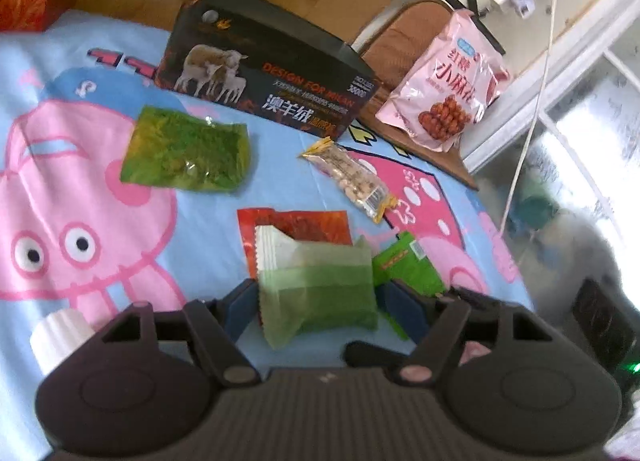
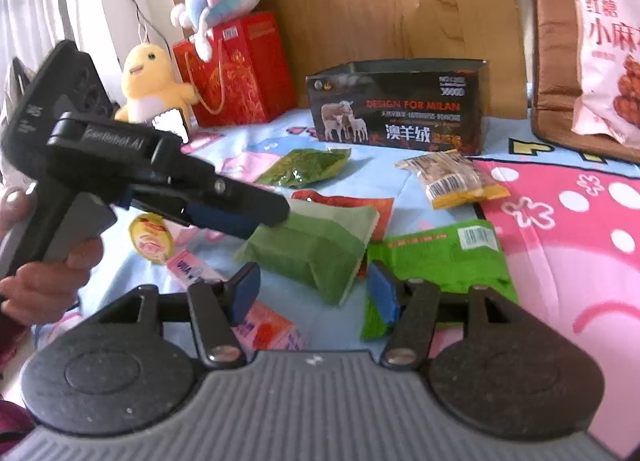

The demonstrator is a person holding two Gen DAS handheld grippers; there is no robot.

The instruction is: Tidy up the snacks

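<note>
Left wrist view: pale green packet (image 1: 320, 285) between parted jaws, hiding red packet (image 1: 296, 227); right jaws apart, empty.

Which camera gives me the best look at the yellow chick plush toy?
The right wrist view: the yellow chick plush sits in plain sight beside the red gift bag. The left wrist view doesn't show it at all.

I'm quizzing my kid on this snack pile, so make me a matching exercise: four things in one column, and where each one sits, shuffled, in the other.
Things:
1. pale green plastic snack packet
2. black cardboard box with sheep picture
3. large pink bag of fried twists
4. yellow chick plush toy

Places:
A. beside the red gift bag
B. leaning on the brown cushion
C. between the left gripper's fingers
D. open-topped, behind the snacks

Pairs: 1-C, 2-D, 3-B, 4-A
</note>
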